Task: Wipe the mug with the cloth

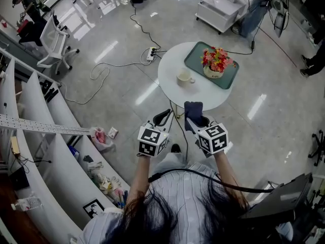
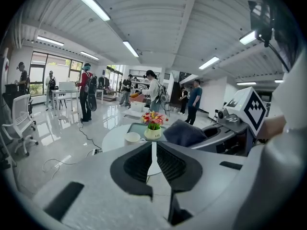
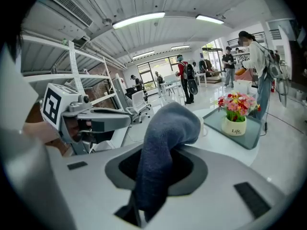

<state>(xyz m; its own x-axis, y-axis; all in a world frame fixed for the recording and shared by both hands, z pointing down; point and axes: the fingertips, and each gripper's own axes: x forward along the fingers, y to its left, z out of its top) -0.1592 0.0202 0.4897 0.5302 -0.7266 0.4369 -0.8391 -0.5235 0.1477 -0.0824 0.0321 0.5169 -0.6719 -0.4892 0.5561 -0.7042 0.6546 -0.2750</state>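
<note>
floor (image 1: 117, 39): glossy pale tiles all round, with a power strip (image 1: 151, 54) lying just beyond the table's far-left edge and an office chair (image 1: 53, 39) well off to the left.
shelving (image 1: 40, 136): long white racks run along my left side, cluttered with small items on the lower levels.
people (image 2: 86, 92): several stand in the room beyond the table, well apart from it.
table (image 1: 172, 65): round and white, straight ahead of me; it carries the tray and the mug.
tray (image 1: 197, 55): green with rounded corners, lying on the far-right part of the tabletop.
left gripper (image 2: 153, 155): my fingers here are pressed together with nothing between them. I hold it on the near side of the table, beside my other gripper.
right gripper (image 3: 160, 166): my fingers are clamped on the cloth, pointing toward the table's near edge.
cloth (image 3: 165, 143): dark blue-grey; it rises out of my right fingers and flops forward over their tips. In the head view its end overlaps the table's near rim.
flower pot (image 1: 216, 66): a small white pot of red, pink and yellow blooms, upright on the tray.
mug (image 1: 184, 77): white and upright on bare tabletop just beside the tray's near-left edge. It is beyond both my grippers and neither touches it.
</note>
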